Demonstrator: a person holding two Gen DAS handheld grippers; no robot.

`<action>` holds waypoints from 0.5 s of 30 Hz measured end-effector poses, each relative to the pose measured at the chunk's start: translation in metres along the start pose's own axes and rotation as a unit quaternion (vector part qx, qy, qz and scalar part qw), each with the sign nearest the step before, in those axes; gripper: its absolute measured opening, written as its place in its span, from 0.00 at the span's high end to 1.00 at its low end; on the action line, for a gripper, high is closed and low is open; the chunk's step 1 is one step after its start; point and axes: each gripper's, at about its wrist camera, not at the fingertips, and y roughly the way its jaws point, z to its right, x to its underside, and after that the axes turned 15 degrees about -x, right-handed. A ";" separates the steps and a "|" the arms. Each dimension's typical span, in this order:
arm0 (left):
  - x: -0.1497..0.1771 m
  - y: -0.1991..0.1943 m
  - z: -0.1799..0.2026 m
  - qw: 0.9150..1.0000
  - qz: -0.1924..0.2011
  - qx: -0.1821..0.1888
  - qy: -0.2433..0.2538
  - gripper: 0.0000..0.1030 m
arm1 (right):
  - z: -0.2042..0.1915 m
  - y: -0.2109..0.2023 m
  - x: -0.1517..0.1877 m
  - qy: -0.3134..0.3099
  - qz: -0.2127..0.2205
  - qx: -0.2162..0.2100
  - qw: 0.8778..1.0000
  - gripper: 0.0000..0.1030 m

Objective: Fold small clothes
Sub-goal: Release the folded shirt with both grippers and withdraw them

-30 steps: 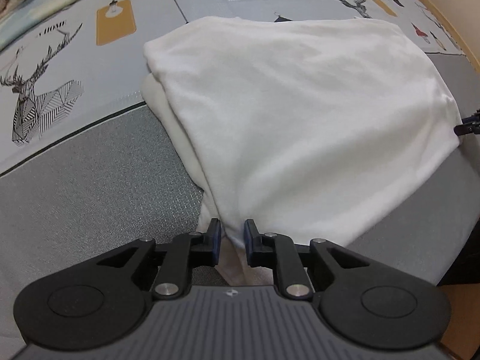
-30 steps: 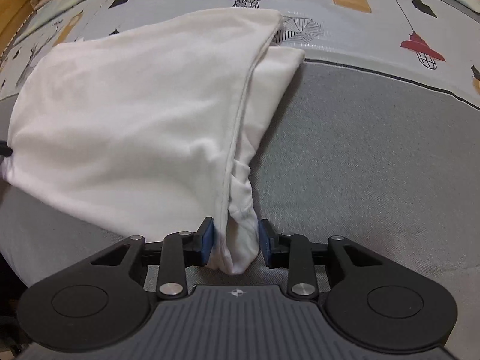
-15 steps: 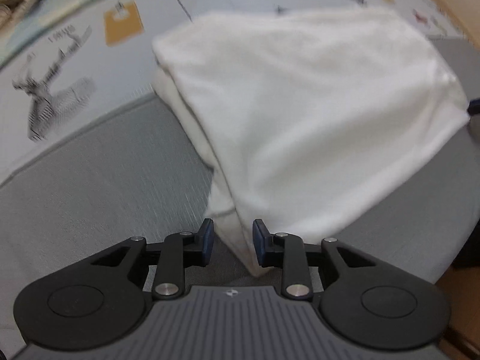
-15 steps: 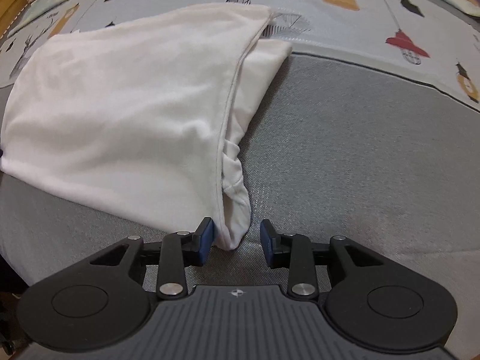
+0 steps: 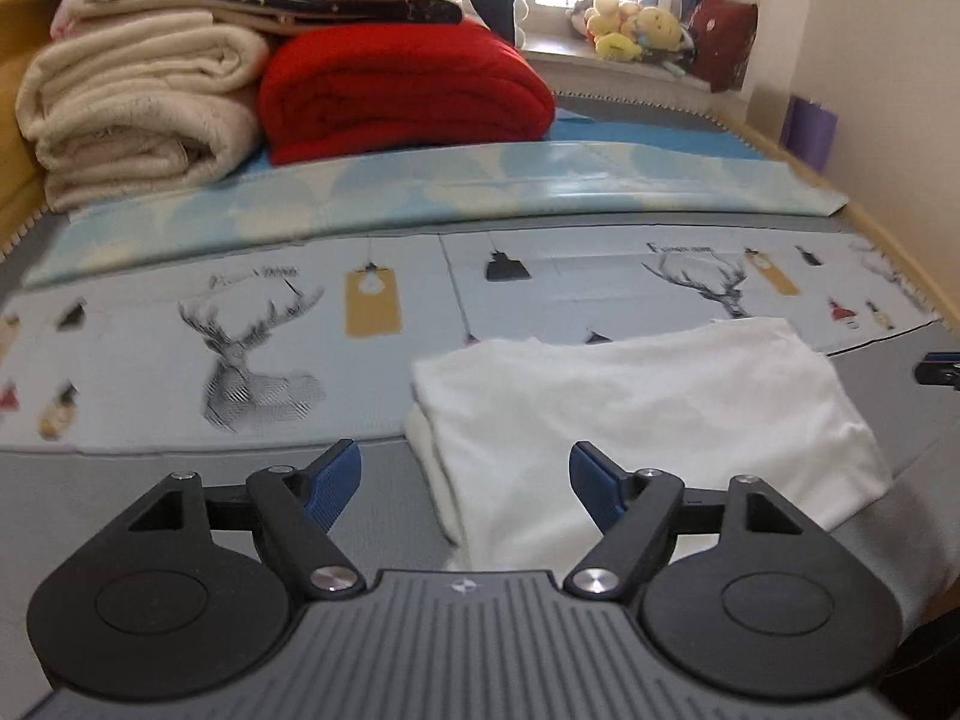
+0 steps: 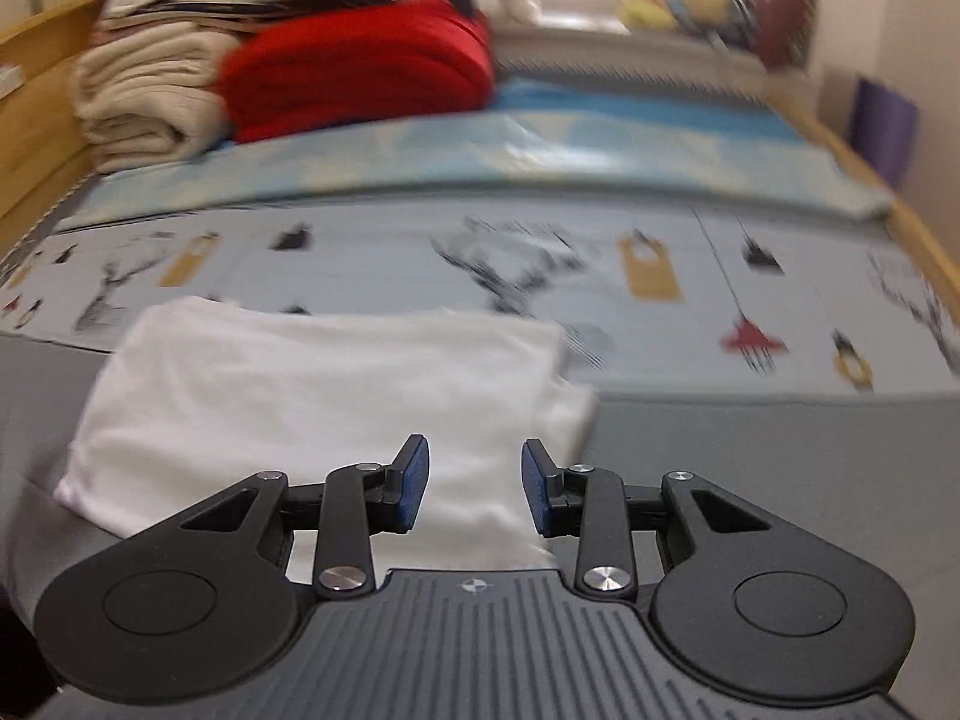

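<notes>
1. The soft white cotton garment [image 5: 648,414] lies folded into a rough rectangle on the grey woven mat [image 5: 150,474], near its front edge; this fold looks finished (maybe another remains).
2. The left gripper [image 5: 465,474] has just been opening and holds nothing.
3. The right gripper [image 6: 474,492] is partly open, empty.

We look forward and slightly down along each hand-held gripper, raised above the bed. The left view sits left of the folded white cloth [image 5: 648,414], the right view right of it [image 6: 336,396]; both share it and the red blanket [image 5: 402,90] [image 6: 360,60] beyond.
</notes>
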 end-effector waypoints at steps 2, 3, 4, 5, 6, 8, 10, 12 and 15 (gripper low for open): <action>0.002 0.011 0.006 0.999 -0.046 0.010 -0.008 0.21 | -0.022 0.006 -0.004 -0.018 0.007 -0.007 1.000 0.66; 0.001 0.014 0.006 0.999 -0.046 0.015 -0.015 0.21 | -0.033 0.009 -0.006 -0.024 0.012 -0.008 1.000 0.66; -0.001 0.015 0.007 0.999 -0.044 0.015 -0.022 0.21 | -0.042 0.012 -0.008 -0.028 0.020 -0.009 0.999 0.66; -0.002 0.019 0.005 0.998 -0.045 0.016 -0.029 0.21 | -0.049 0.014 -0.012 -0.029 0.026 -0.012 0.999 0.66; -0.002 0.024 0.003 0.998 -0.053 0.016 -0.038 0.21 | -0.057 0.017 -0.015 -0.027 0.033 -0.013 0.999 0.66; -0.002 0.034 -0.002 0.996 -0.075 0.007 -0.056 0.21 | -0.074 0.025 -0.019 -0.019 0.044 -0.010 0.999 0.66; -0.004 0.041 -0.008 0.994 -0.084 -0.003 -0.064 0.21 | -0.091 0.039 -0.020 -0.018 0.043 -0.002 0.999 0.66; -0.005 0.045 -0.014 0.994 -0.086 -0.015 -0.067 0.21 | -0.107 0.057 -0.017 -0.027 0.025 0.009 0.999 0.66; -0.004 0.055 -0.028 0.990 -0.104 -0.035 -0.084 0.21 | -0.131 0.087 -0.009 -0.060 -0.020 0.014 0.998 0.68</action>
